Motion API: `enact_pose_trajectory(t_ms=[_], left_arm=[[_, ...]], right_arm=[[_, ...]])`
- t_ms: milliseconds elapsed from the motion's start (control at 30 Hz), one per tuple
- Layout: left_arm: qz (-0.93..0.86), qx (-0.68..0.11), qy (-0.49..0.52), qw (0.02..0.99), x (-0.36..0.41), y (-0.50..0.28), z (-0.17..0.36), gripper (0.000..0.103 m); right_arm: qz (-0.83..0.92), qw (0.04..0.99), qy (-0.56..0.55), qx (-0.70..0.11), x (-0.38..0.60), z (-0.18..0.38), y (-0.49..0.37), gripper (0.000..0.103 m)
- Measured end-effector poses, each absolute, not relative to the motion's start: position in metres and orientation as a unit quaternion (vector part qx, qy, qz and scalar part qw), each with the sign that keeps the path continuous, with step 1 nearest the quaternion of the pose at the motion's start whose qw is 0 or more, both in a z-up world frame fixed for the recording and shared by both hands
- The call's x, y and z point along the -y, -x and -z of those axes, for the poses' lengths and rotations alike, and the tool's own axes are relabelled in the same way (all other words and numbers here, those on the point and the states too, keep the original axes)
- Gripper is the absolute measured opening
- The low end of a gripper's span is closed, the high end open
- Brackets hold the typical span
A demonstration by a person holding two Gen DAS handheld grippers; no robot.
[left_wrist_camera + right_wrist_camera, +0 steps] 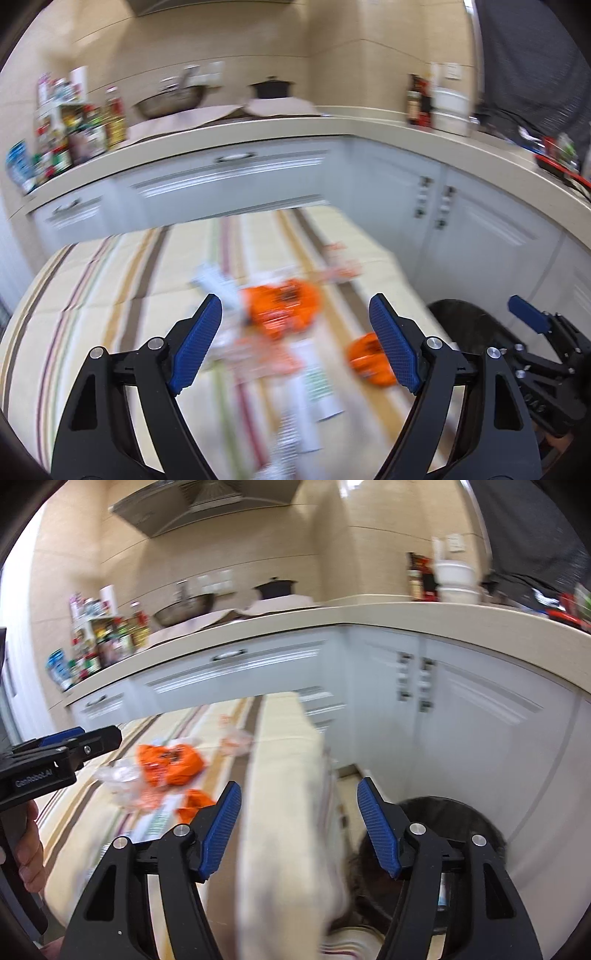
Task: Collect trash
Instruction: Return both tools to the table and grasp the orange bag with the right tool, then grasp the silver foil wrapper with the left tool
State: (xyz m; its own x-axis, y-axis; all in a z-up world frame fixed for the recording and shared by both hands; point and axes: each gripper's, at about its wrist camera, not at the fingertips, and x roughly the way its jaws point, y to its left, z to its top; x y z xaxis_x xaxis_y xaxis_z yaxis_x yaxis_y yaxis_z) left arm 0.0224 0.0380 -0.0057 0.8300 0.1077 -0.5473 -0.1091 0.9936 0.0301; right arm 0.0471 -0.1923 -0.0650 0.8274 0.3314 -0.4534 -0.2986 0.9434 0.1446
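Observation:
Blurred trash lies on a table under a striped cloth (110, 280): a large orange wrapper (284, 306) (170, 764), a smaller orange one (369, 360) (195, 805), white paper strips (314, 391) and a clear crumpled wrapper (118, 775). My left gripper (295, 301) hovers open above the large orange wrapper, holding nothing. My right gripper (299, 784) is open over the table's right edge; the draped cloth edge (284, 812) shows between its jaws, untouched. A black bin (443, 812) (469, 328) stands on the floor to the right of the table.
White cabinets (480, 229) and a beige counter (258, 129) wrap around behind and to the right. Bottles (74, 133), a metal wok (170, 99) and a black pot (271, 88) stand on the counter. A hand (26, 853) holds the left gripper's handle.

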Motion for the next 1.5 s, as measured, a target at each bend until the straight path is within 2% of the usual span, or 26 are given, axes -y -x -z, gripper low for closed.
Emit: enact_pose_trajectory(t_ms=[267,633,767,833,1500], left_arm=[[-0.123,-0.305,0.033,0.944,-0.107,0.006,0.025,0.08],[-0.141,-0.326,0.065,0.933,-0.143,0.016,0.047,0.08],[-0.138,-0.33,0.071,0.931,-0.144,0.015,0.051,0.08],[-0.135,-0.332,0.071,0.931,-0.143,0.014,0.052,0.08],[-0.067,-0.336,0.056,0.938,-0.093,0.031,0.055,0.08]], right_arm=[[-0.216,0.938,-0.013,-0.272,0.139,0.076,-0.052,0.065],[-0.212,0.919,0.023,-0.333,0.103,0.096,-0.072,0.065],[-0.217,0.909,0.034,-0.354,0.098,0.102,-0.077,0.047],[-0.221,0.905,0.035,-0.362,0.098,0.104,-0.079,0.044],[-0.179,0.941,0.023,-0.285,0.148,0.073,-0.032,0.043]])
